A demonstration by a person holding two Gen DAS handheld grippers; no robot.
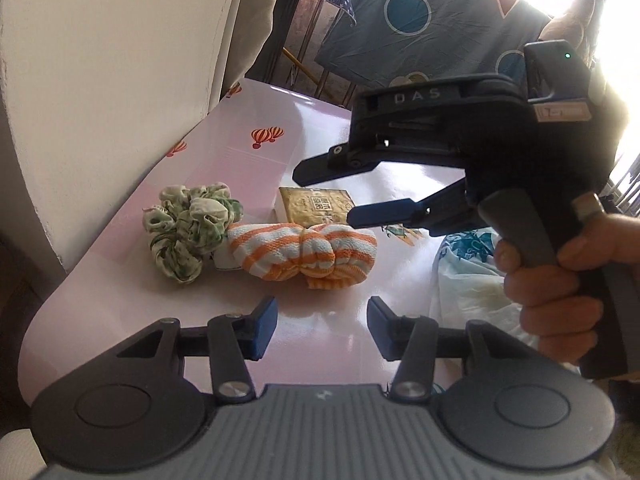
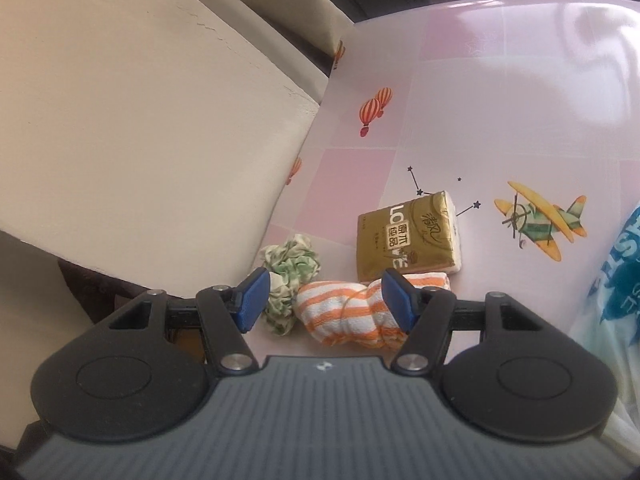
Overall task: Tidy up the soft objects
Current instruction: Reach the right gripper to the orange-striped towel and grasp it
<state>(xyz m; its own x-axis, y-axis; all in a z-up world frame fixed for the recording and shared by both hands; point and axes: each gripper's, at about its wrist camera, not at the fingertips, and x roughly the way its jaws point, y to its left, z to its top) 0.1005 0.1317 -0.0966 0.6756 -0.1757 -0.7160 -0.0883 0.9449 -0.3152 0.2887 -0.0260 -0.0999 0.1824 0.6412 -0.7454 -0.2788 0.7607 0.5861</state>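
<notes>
Your right gripper (image 2: 324, 304) hangs with jaws spread over the striped towel roll (image 2: 352, 312); just beyond lies a gold tissue pack (image 2: 408, 236) reading "LOVE". Your left gripper (image 1: 322, 328) is released, with the green scrunchie (image 1: 192, 232) ahead-left.

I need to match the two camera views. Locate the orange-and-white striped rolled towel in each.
Left wrist: orange-and-white striped rolled towel at centre, beyond the open left gripper.
Right wrist: lower centre, between the open right gripper's fingers.
Shared landmark: gold tissue pack behind it.
</notes>
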